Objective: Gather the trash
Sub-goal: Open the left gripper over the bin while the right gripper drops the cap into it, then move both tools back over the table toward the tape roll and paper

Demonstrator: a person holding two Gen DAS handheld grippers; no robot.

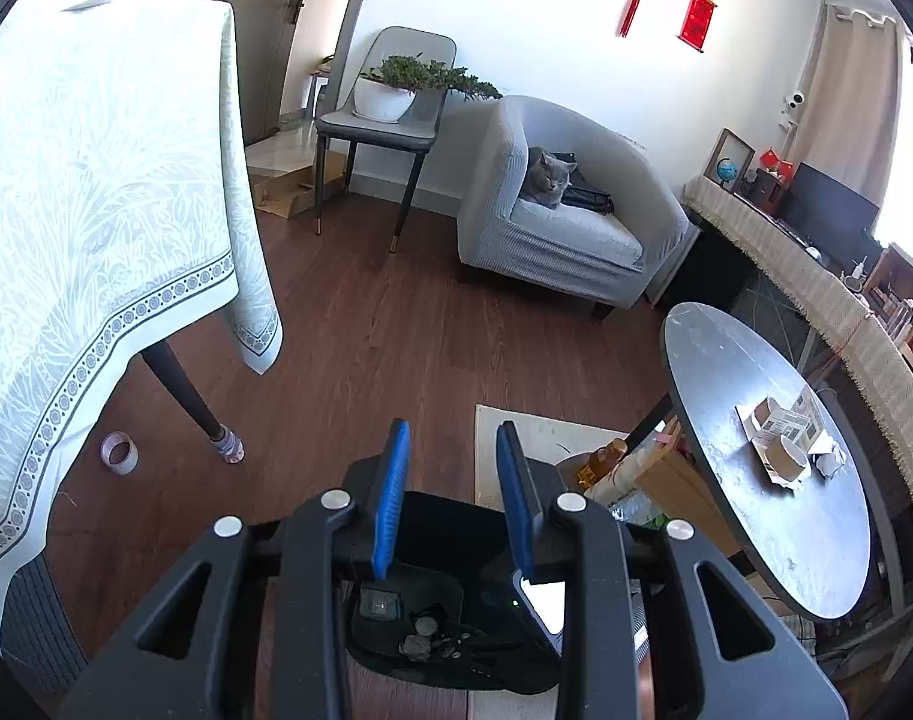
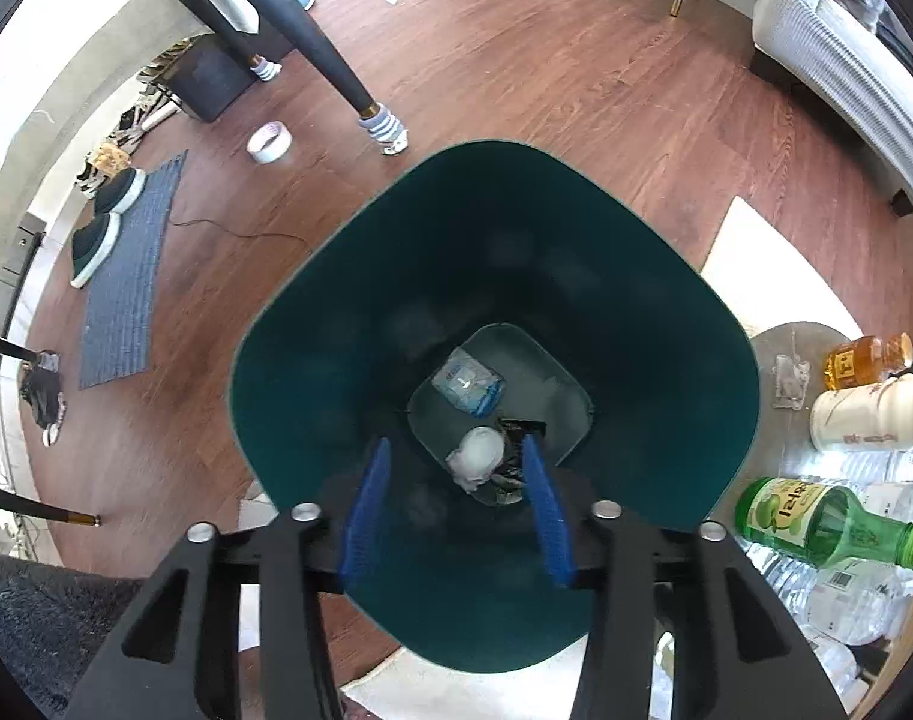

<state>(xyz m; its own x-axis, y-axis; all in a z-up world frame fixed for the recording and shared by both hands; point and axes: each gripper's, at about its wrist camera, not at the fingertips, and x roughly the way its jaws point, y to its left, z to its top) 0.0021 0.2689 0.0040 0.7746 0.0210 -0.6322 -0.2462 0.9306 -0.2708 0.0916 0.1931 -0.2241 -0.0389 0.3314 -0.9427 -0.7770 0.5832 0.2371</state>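
Note:
My right gripper (image 2: 455, 441) hangs open over the mouth of a trash bin (image 2: 516, 240) with a dark teal inside. Nothing is between its blue pads. On the bin's floor below lie a blue-and-white packet (image 2: 468, 387), a crumpled white wad (image 2: 477, 456) and some black scraps. My left gripper (image 1: 453, 425) points across the room, its pads narrow, and appears shut on the bin's black lid (image 1: 444, 522). Under it I see a white module with a green light and bits of trash. Torn paper and cardboard scraps (image 1: 780, 438) lie on the round grey table (image 1: 726, 360).
A tape roll (image 2: 269, 143) lies on the wood floor by a sock-covered table leg (image 2: 384, 126). Bottles, one green (image 2: 828, 525), crowd the bin's right side. A cloth-covered table (image 1: 96, 210) stands left, and an armchair (image 1: 576, 252) with a grey cat (image 1: 549, 180) behind. Shoes (image 2: 102, 234) rest on a mat.

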